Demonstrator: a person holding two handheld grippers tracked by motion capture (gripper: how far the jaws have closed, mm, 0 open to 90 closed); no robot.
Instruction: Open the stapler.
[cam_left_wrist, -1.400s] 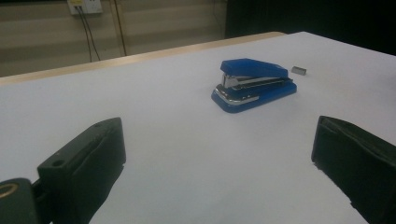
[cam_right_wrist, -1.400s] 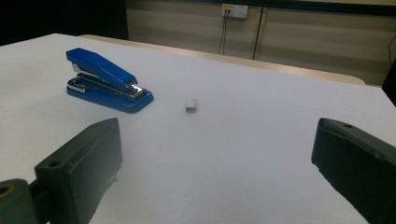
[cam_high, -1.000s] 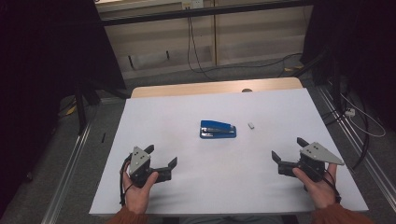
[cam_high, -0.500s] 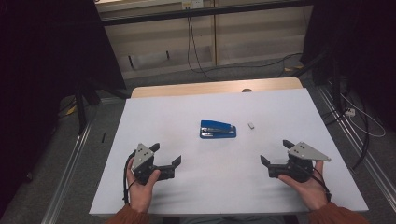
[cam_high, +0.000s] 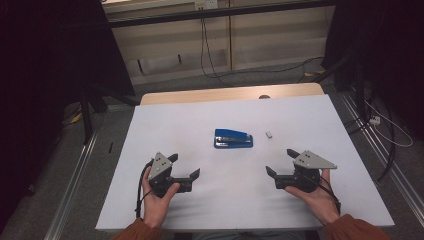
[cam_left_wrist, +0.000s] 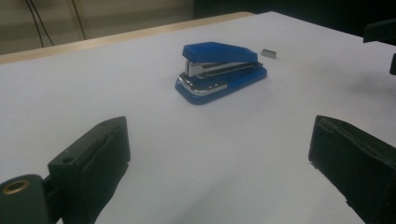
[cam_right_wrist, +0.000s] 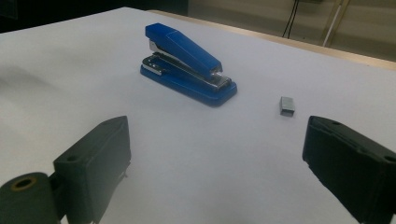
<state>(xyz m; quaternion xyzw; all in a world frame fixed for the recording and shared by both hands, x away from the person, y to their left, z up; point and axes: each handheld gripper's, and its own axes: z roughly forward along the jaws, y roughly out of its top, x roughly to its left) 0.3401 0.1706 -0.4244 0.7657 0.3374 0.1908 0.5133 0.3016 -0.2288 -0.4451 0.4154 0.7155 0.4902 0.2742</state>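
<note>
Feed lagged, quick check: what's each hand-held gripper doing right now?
Left hand-held gripper: open, empty.
Right hand-held gripper: open, empty, jaws just closing slightly.

I'm seeing white table (cam_high: 180, 130) carrying blue stapler (cam_high: 233, 138) at frame centre, staple block (cam_high: 269, 134) lying just right.

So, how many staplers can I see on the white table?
1. The blue stapler lies near the middle of the white table, beyond both grippers, with a small block of staples just to its right. Nothing seems hidden.
</note>
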